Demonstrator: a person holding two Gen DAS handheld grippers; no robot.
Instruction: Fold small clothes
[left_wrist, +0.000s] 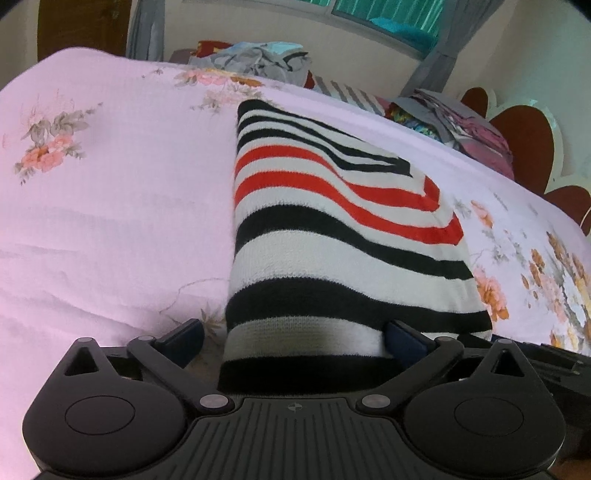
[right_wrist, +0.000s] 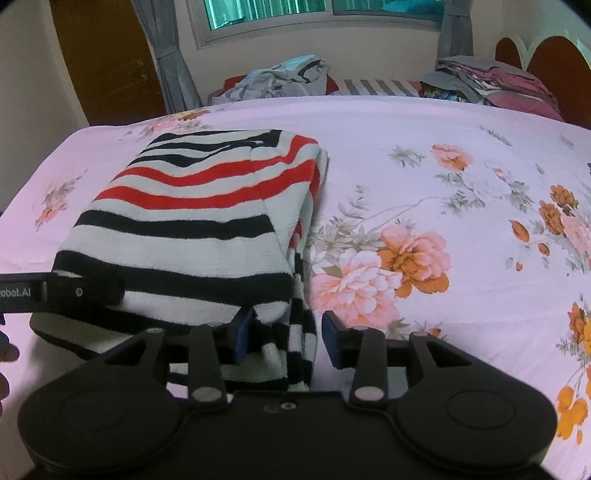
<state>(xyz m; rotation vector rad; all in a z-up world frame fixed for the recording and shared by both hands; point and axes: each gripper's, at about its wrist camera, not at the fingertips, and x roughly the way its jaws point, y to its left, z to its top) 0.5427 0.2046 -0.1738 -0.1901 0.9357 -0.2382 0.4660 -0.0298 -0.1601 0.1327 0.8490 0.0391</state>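
A folded knit sweater (right_wrist: 184, 225), striped black, white and red, lies flat on the pink floral bedsheet (right_wrist: 424, 155).

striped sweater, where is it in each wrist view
Left wrist: the striped sweater fills the centre, running down between the open fingers.
Right wrist: the sweater lies left of centre.
Shared landmark: the heap of grey clothes at the bed's far edge.

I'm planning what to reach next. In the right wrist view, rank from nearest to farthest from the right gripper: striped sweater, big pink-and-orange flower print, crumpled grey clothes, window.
1. Striped sweater: its near edge lies between the right gripper fingers.
2. Flower print: just ahead, right, on the sheet.
3. Grey clothes: far bed edge.
4. Window: back wall.
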